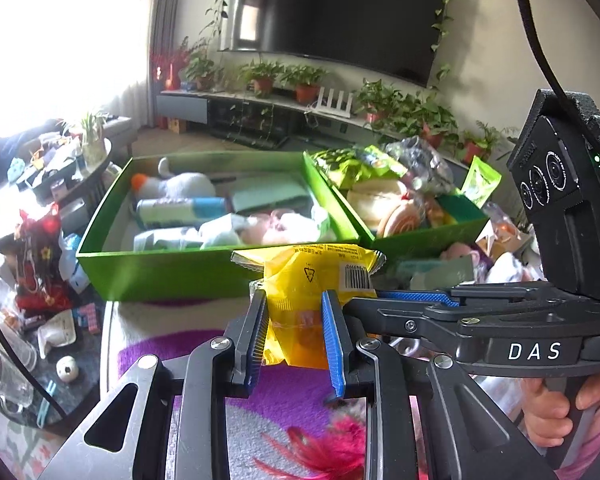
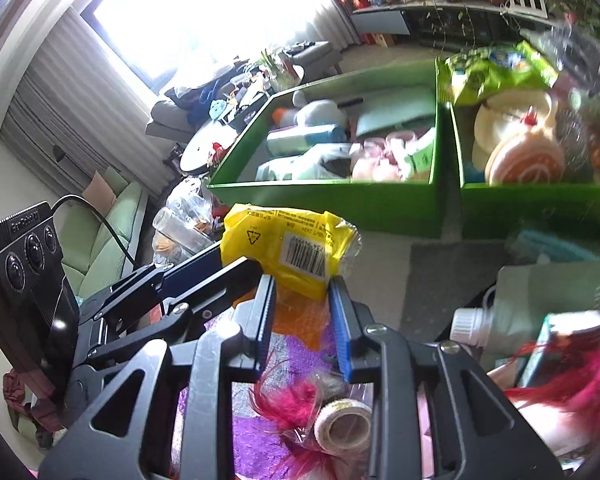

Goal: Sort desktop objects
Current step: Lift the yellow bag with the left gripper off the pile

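A yellow snack packet [image 1: 308,280] with a barcode is held up in front of two green boxes. My left gripper [image 1: 296,304] is shut on its lower part. My right gripper [image 1: 412,300] reaches in from the right, its blue finger beside the packet. In the right wrist view the packet [image 2: 288,248] sits between the right gripper's [image 2: 302,284] fingertips, and the left gripper [image 2: 236,260] clamps it from the left. The left green box [image 1: 160,268] holds a plush toy, tubes and packets. The right green box [image 1: 420,236] holds snack bags and a round plush.
A purple and pink mat [image 1: 284,400] lies under the grippers. A tape roll [image 2: 342,424], pink feathers and a white-capped pouch [image 2: 532,312] lie near the right gripper. A cluttered round side table [image 1: 48,184] and floor clutter sit at the left. A television [image 1: 340,12] and potted plants stand behind.
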Available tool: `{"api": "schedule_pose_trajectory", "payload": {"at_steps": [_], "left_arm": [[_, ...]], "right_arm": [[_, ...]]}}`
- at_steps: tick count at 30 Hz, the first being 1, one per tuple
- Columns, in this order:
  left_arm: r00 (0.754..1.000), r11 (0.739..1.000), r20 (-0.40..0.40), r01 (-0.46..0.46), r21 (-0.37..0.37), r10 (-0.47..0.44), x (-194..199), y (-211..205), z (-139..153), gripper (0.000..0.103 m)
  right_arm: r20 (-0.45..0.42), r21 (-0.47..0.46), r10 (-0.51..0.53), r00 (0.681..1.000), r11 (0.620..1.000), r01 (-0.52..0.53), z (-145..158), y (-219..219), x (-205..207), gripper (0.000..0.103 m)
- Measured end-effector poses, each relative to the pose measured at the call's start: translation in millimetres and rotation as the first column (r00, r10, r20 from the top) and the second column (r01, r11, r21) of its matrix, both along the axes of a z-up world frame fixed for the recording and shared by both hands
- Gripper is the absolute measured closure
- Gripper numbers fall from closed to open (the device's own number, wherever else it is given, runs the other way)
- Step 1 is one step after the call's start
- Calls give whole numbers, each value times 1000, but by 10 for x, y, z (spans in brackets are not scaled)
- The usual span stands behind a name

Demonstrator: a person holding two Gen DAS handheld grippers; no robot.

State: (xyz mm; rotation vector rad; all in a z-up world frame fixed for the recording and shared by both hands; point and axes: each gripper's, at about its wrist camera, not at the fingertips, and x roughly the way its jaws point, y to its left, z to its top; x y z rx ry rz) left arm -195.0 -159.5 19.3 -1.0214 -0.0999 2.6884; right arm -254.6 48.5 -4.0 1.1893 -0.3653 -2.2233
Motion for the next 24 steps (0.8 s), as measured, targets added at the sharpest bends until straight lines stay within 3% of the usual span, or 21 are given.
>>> {"api": "schedule_pose_trajectory", "payload": {"at_steps": [17, 24], "left_arm": [[997, 1000, -82, 11, 14, -10, -208, 109, 417, 78], [998, 999, -58, 10, 34, -8, -391, 137, 460, 78]], "right_arm": [[-106, 18, -24, 994, 1000, 26, 500, 138, -157, 74], [-109, 20, -45, 993, 999, 48, 554, 194, -306, 74]]}}
